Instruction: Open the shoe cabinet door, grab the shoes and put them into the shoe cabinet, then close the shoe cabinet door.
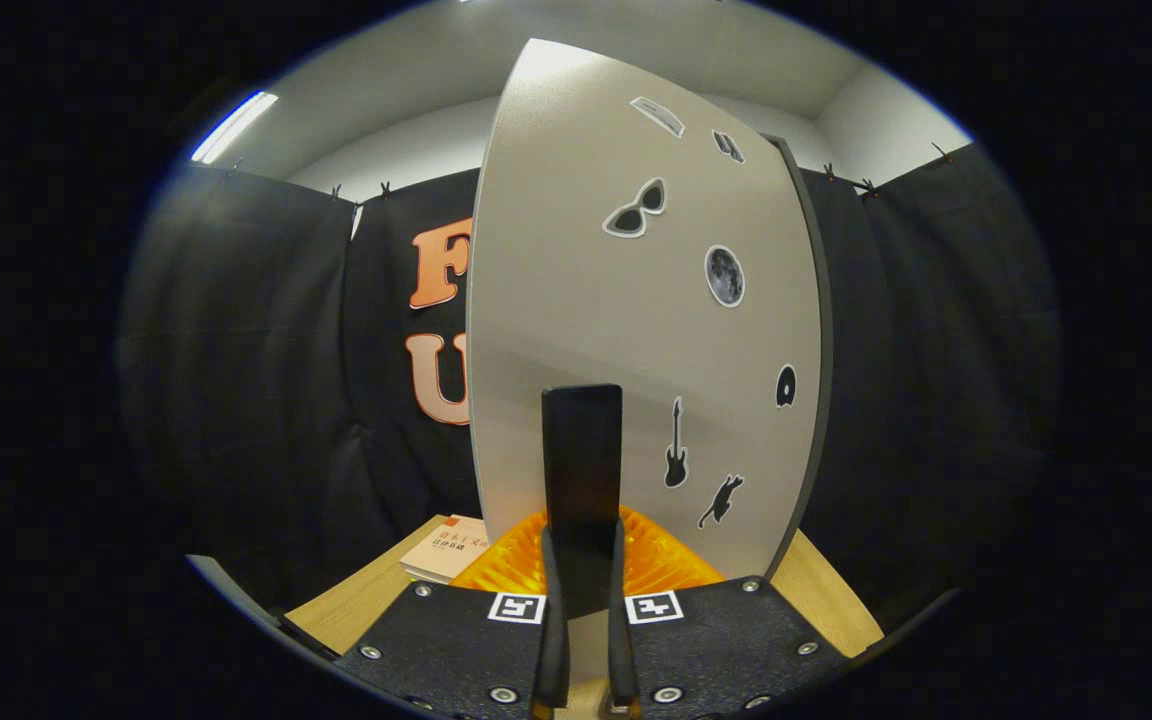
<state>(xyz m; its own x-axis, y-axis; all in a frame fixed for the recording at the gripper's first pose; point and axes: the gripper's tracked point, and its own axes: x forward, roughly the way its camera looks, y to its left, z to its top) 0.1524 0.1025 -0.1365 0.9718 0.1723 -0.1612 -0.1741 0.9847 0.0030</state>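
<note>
A book [448,558] with a pale cover lies flat on the wooden surface [351,605]. An orange ribbed object [671,565] sits just beside the book, touching or nearly touching its edge; what it is cannot be told. Black cloth wall [236,400] hangs behind. One ceiling light strip [233,127] is lit above the cloth.

The gripper [582,690] has a black, textured body plate studded with silver screws, a black-and-white square marker [517,607] beside each of its two narrow fingers [550,650], and ribbed orange parts [671,562] just ahead of the plate.
</note>
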